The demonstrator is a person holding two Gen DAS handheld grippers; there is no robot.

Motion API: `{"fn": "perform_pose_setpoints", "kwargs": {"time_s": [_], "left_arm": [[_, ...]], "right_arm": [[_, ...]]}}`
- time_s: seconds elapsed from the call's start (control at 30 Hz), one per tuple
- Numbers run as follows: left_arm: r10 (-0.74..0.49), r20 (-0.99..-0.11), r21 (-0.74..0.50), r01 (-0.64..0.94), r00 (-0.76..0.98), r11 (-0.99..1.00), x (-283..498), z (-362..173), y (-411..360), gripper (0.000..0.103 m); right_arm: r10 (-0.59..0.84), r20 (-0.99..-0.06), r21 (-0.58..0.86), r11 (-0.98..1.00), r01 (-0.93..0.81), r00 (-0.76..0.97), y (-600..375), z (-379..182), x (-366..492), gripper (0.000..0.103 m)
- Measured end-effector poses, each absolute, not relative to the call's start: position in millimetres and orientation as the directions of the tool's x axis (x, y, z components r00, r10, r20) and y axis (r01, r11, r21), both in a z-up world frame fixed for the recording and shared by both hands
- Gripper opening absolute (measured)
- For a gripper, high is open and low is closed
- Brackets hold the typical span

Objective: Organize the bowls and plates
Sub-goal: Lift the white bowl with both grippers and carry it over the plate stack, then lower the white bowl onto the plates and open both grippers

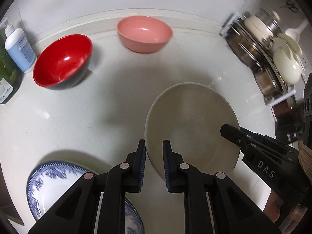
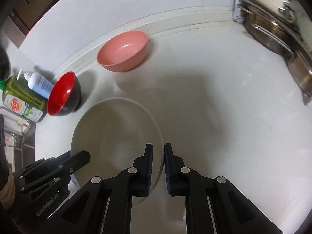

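I have the large, smooth cream ceramic bowl (image 1: 187,120) pinched by its rim from both sides: my left gripper (image 1: 154,152) and right gripper (image 2: 158,156) each clamp narrow on its thin wall above the glossy white counter (image 2: 214,117). Behind it sit a matte pink bowl (image 1: 144,33) and a shiny red-and-black bowl (image 1: 62,60); a blue-patterned porcelain plate (image 1: 48,179) lies lower left.

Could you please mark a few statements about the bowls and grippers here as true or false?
1. Both hand-held grippers, left and right, clamp the cream bowl's rim. True.
2. The red bowl is stacked inside the pink bowl. False: they sit apart on the counter.
3. A blue-patterned plate lies beside the left gripper. True.
4. The pink bowl holds food. False: it is empty.
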State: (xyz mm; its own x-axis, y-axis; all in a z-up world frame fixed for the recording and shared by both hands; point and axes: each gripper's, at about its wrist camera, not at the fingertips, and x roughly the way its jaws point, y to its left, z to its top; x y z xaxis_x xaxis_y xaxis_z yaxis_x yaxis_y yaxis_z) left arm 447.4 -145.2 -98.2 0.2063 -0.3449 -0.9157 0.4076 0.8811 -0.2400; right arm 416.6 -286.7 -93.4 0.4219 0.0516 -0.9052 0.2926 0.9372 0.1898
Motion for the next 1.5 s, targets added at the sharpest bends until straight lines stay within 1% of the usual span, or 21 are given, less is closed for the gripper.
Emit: {"fn": "perform_pose_setpoints", "kwargs": {"time_s": [0.43, 0.8, 1.17, 1.33, 1.47, 1.5], "left_arm": [[-0.35, -0.925, -0.246, 0.471, 0.146, 0.847, 398, -109, -175, 0.018], [-0.328, -0.939, -0.236, 0.49, 0.108, 0.839, 380, -121, -197, 0.018], [-0.316, -0.944, -0.235, 0.481, 0.093, 0.845, 376, -127, -199, 0.019], [-0.325, -0.942, -0.247, 0.487, 0.082, 0.838, 376, -127, -201, 0.025], [-0.327, -0.941, -0.249, 0.487, 0.081, 0.837, 376, -127, -200, 0.026], [-0.326, -0.942, -0.246, 0.488, 0.085, 0.837, 376, -126, -200, 0.027]], "right_arm": [[0.021, -0.918, 0.172, 0.921, 0.35, 0.396, -316, -106, 356, 0.014], [0.014, -0.933, 0.159, 0.913, 0.376, 0.361, -333, -123, 337, 0.014], [0.031, -0.935, 0.172, 0.911, 0.375, 0.354, -340, -132, 332, 0.014], [0.043, -0.935, 0.181, 0.912, 0.368, 0.352, -340, -136, 333, 0.015], [0.058, -0.933, 0.194, 0.912, 0.362, 0.356, -341, -138, 333, 0.015], [0.06, -0.932, 0.197, 0.911, 0.362, 0.356, -343, -138, 333, 0.015]]}}
